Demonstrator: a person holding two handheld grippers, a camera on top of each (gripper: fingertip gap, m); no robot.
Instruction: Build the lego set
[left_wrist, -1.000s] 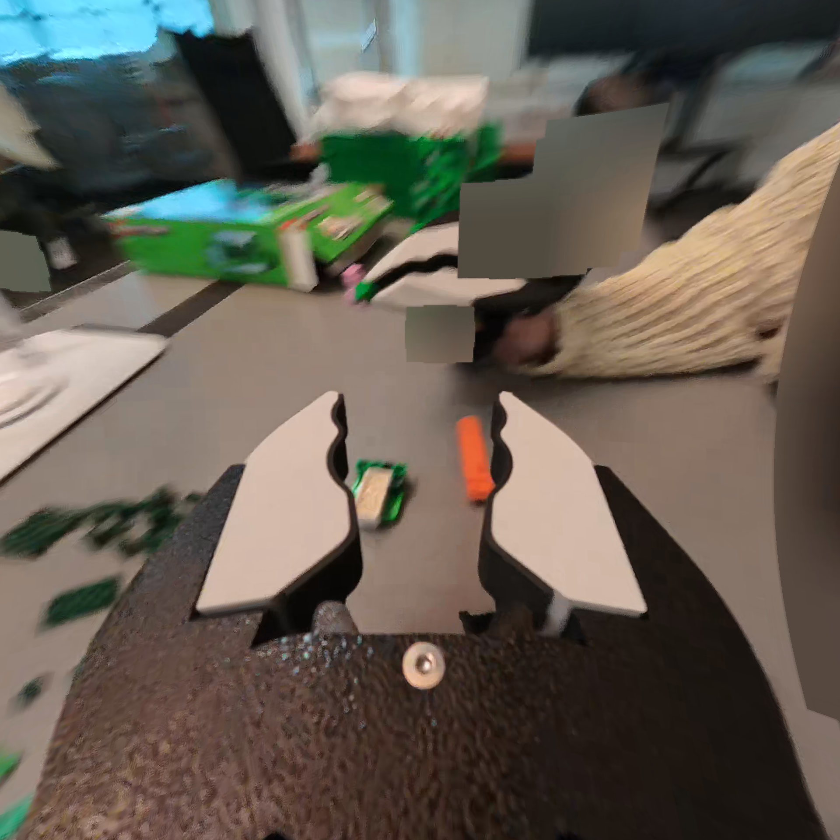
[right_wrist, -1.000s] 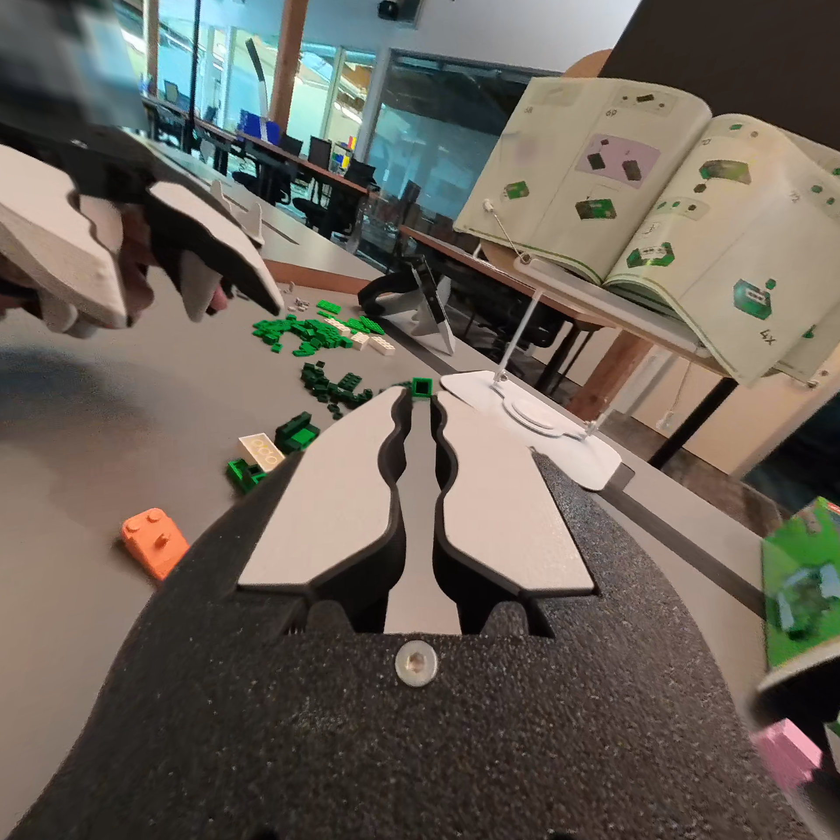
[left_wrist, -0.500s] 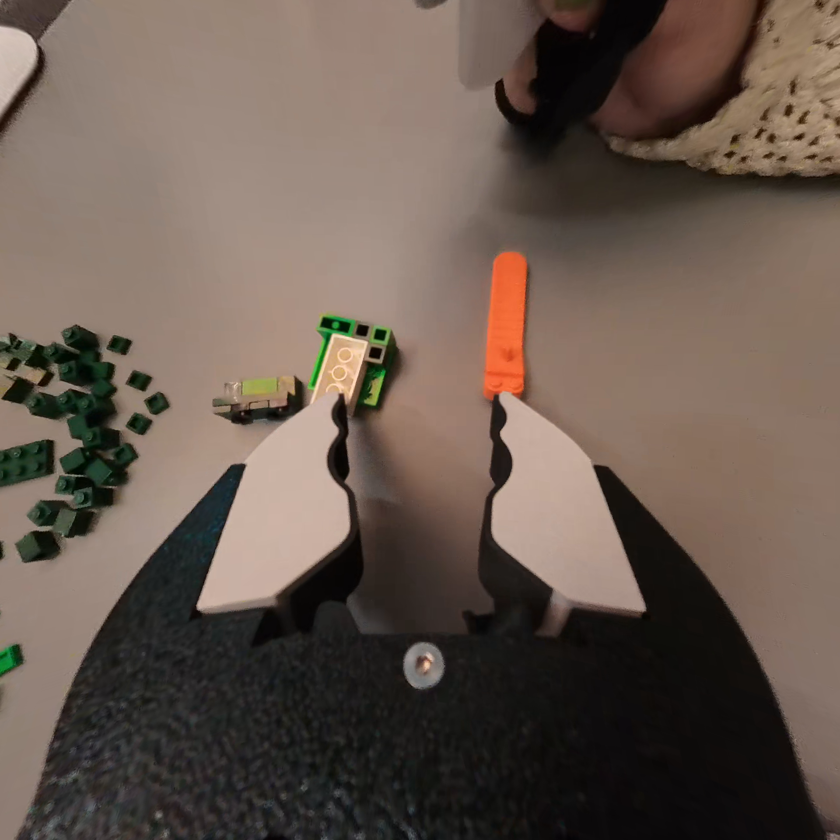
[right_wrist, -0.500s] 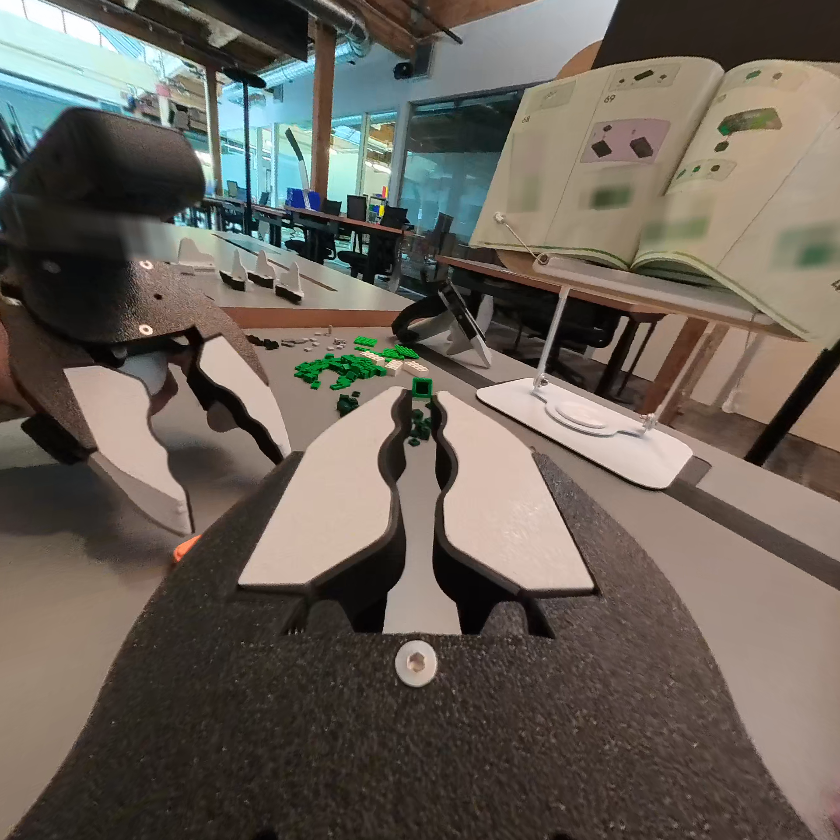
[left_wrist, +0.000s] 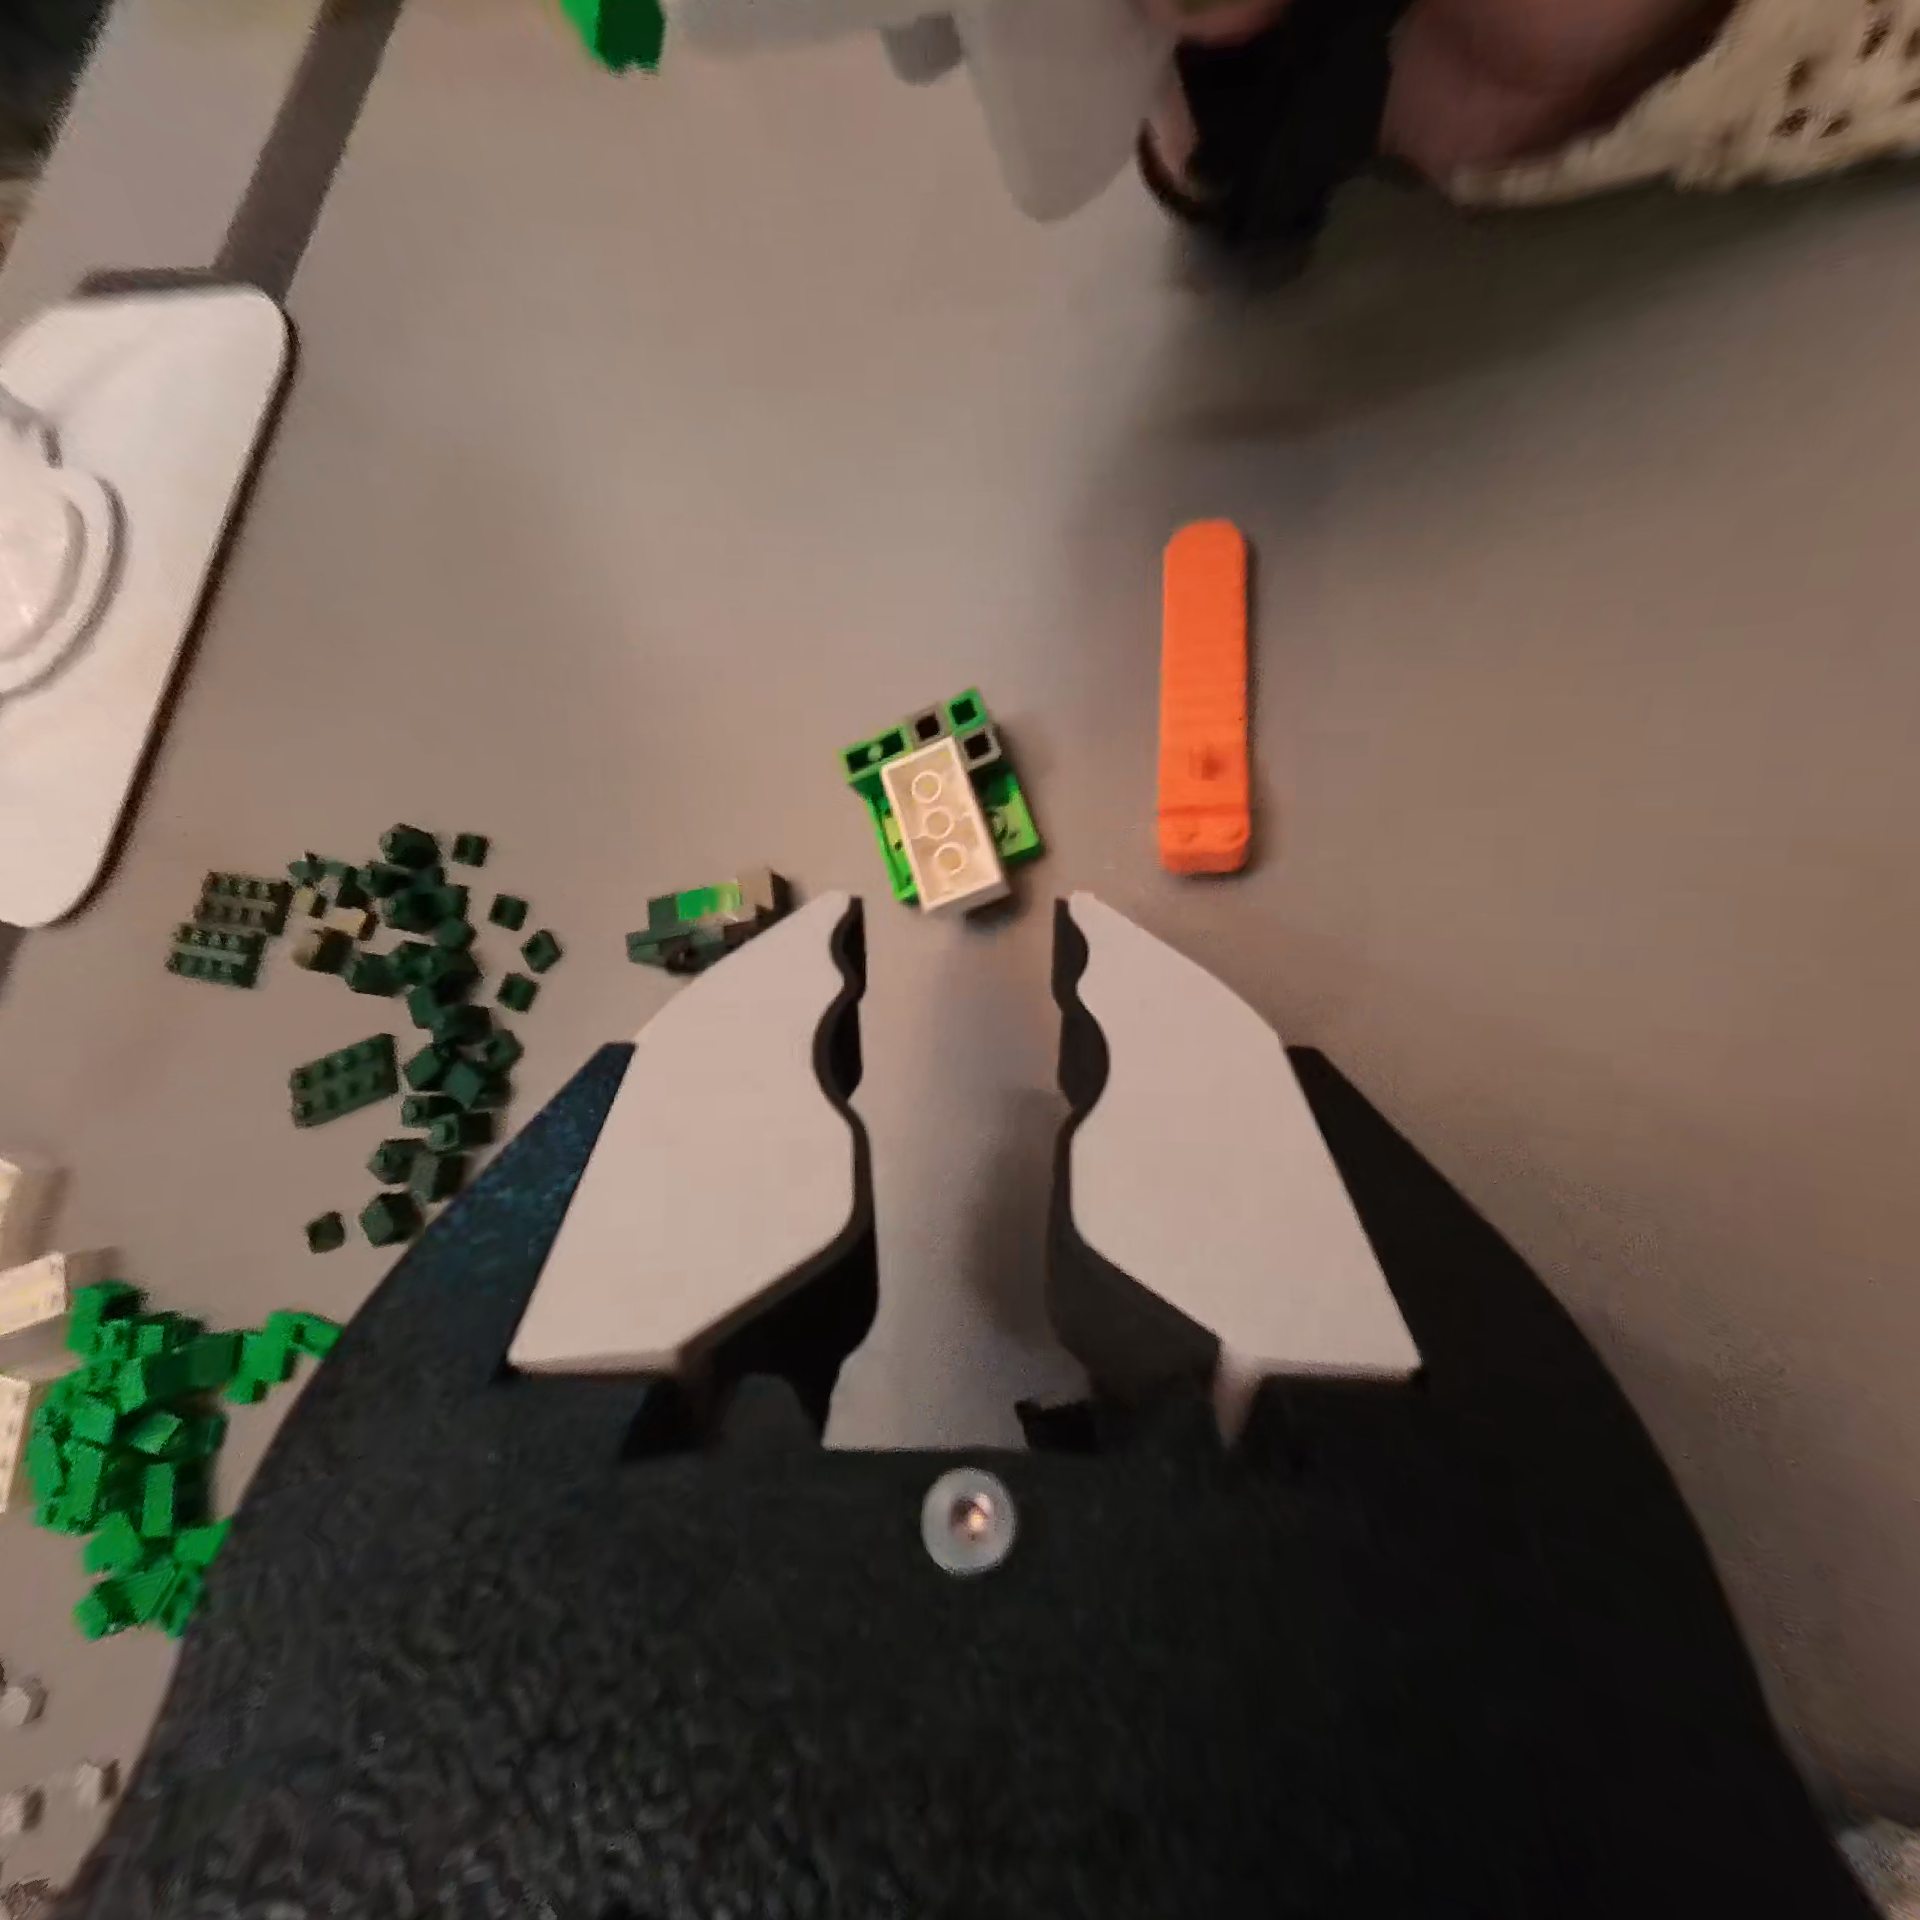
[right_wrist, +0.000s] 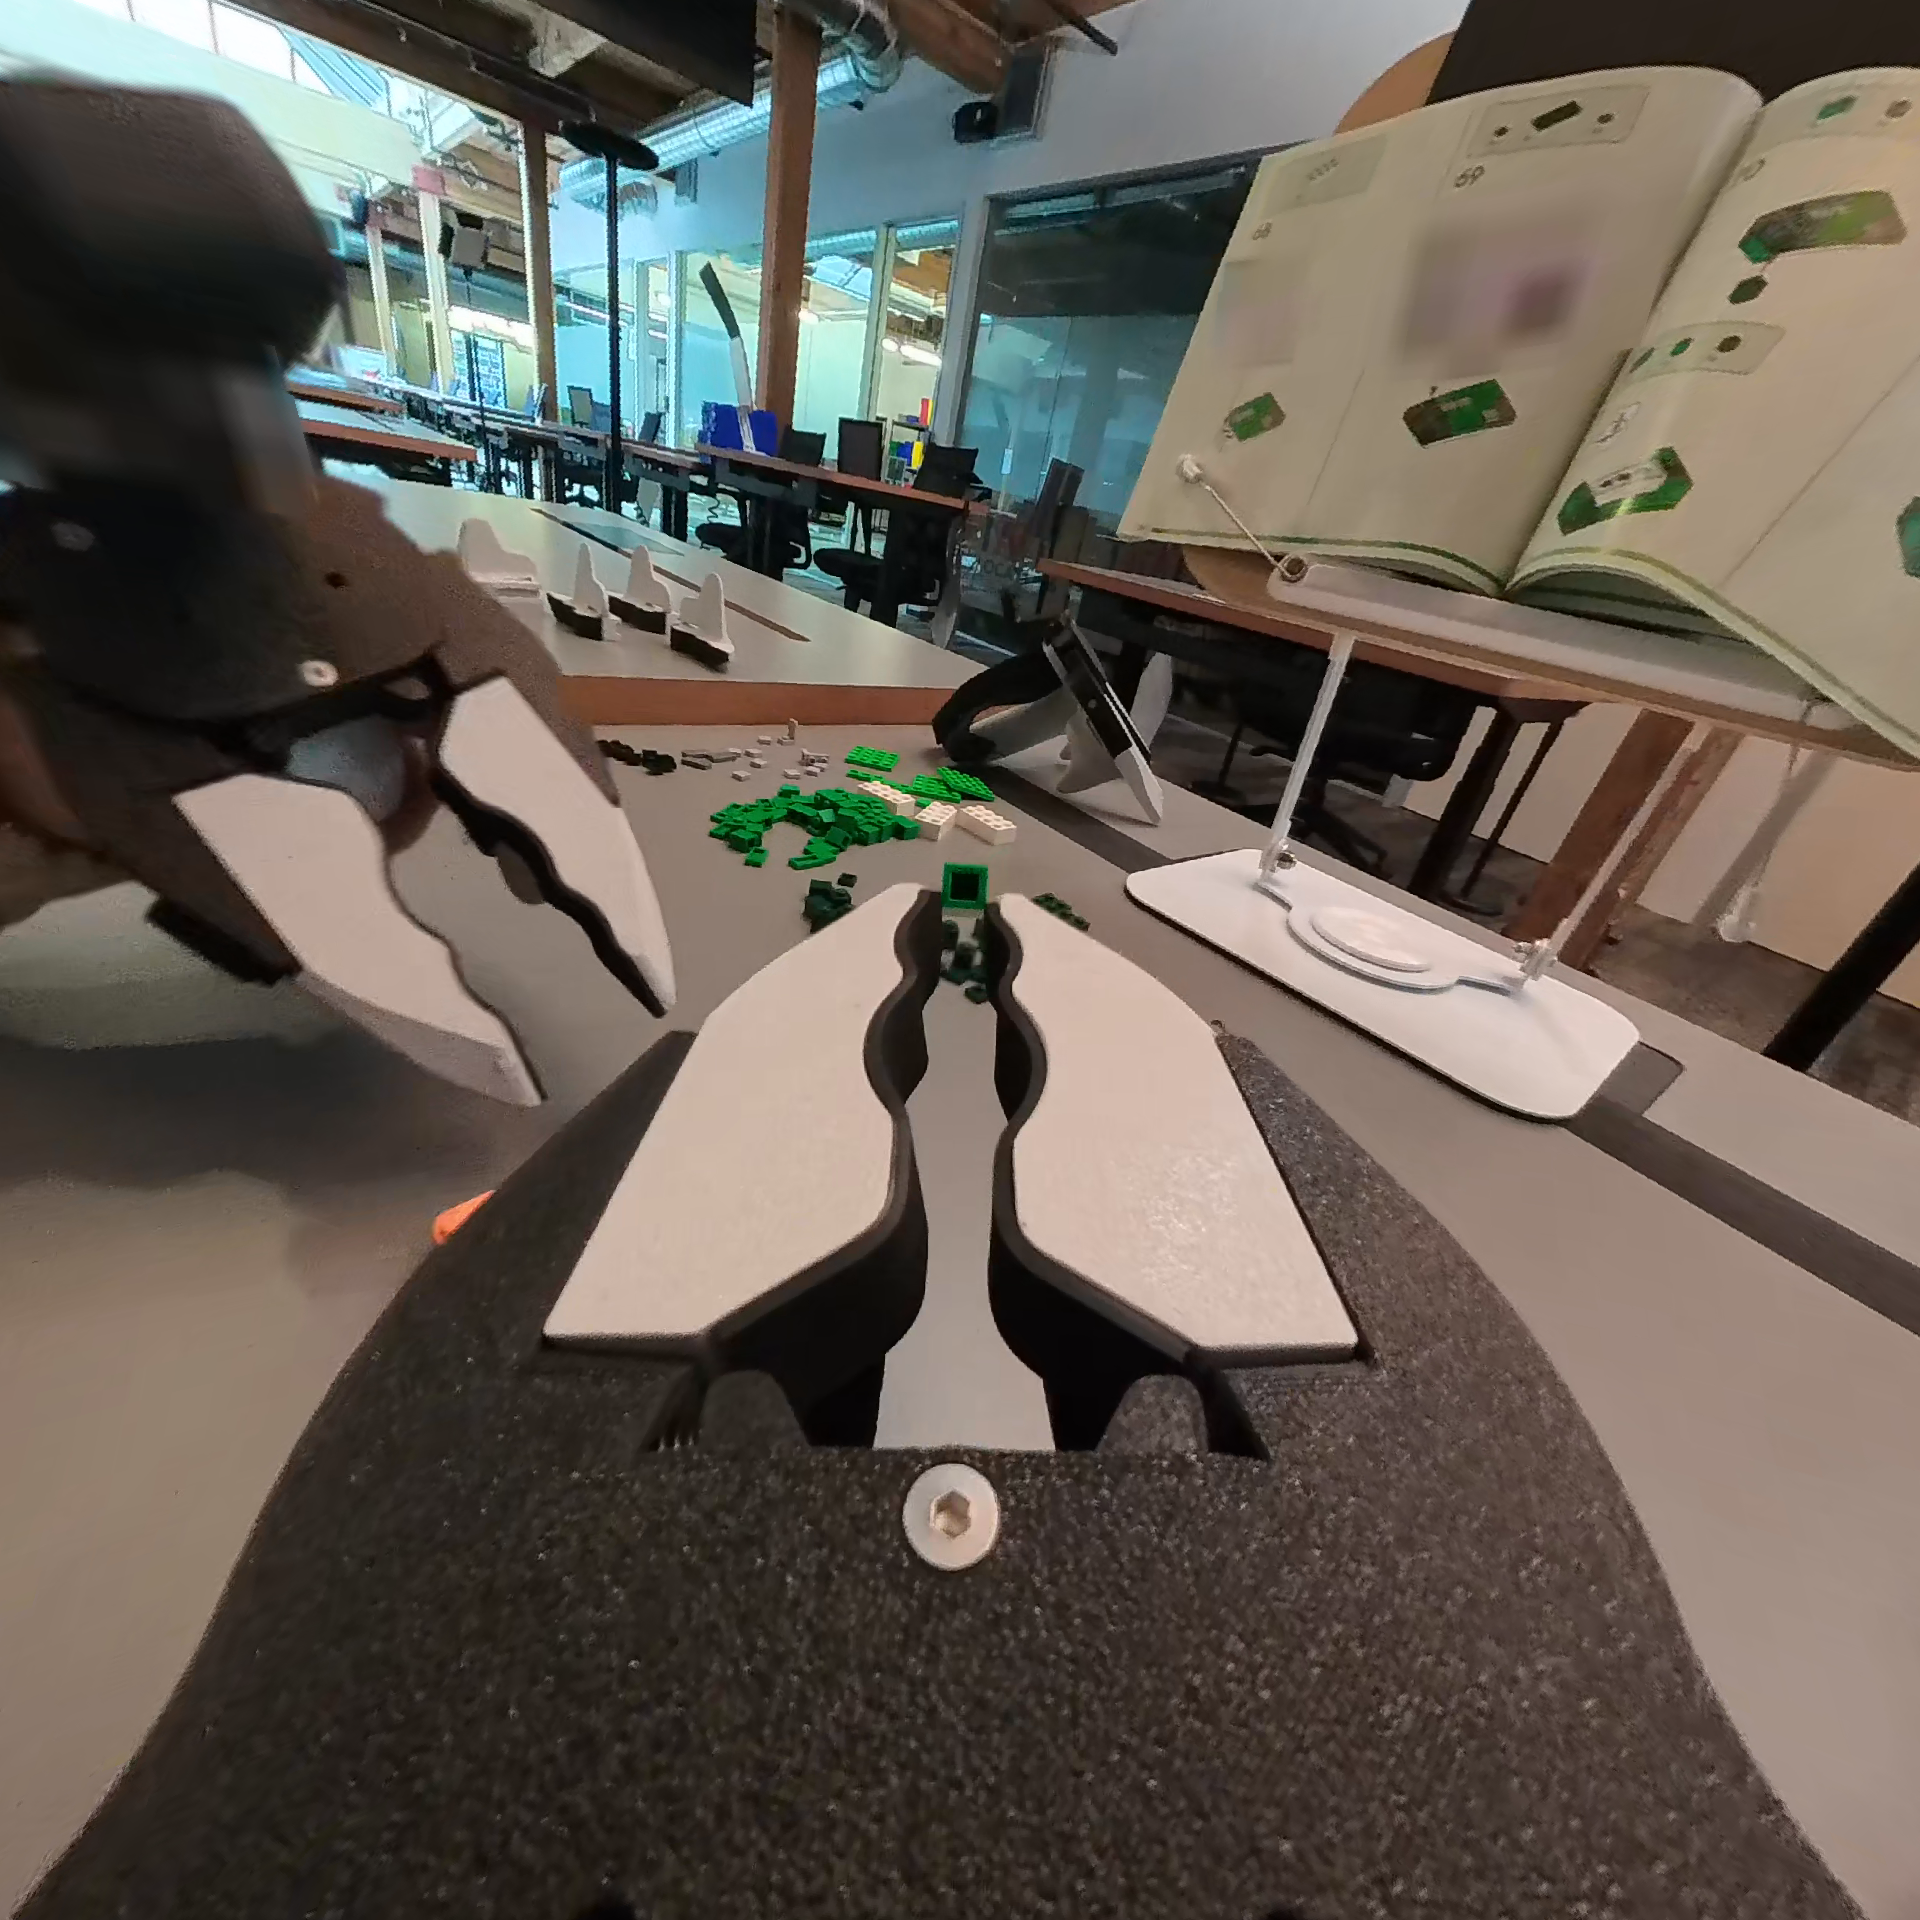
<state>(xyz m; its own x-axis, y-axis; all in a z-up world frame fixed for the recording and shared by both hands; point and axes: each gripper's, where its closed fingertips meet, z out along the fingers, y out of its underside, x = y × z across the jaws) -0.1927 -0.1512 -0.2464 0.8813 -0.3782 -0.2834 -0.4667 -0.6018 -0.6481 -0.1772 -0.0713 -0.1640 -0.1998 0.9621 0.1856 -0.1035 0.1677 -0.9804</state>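
Observation:
In the left wrist view my left gripper (left_wrist: 958, 906) is open and empty, hovering just short of a small green and white lego assembly (left_wrist: 943, 812) lying on the grey table (left_wrist: 644, 540). A smaller green sub-build (left_wrist: 707, 916) lies left of it. An orange brick separator (left_wrist: 1203, 713) lies to the right. In the right wrist view my right gripper (right_wrist: 960, 904) is shut on a small green brick (right_wrist: 964, 887) at its fingertips, held above the table. The left gripper (right_wrist: 582, 1029) shows there at the left, open and pointing down.
Piles of dark green bricks (left_wrist: 416, 1018) and bright green bricks (left_wrist: 135, 1423) lie at the left. A white book stand base (right_wrist: 1382, 977) holds an open instruction booklet (right_wrist: 1558, 343). A person's hand and knitted sleeve (left_wrist: 1662, 94) are at the top right. The left gripper's tips are roughly 12 cm from the right gripper's. The right gripper is farther from the orange brick separator (left_wrist: 1203, 713), some 12 cm, than the left, some 5 cm.
My left gripper tilted down over the table, pulled back a little, and its jaws narrowed somewhat. My right gripper kept hold of the green brick and shifted slightly.

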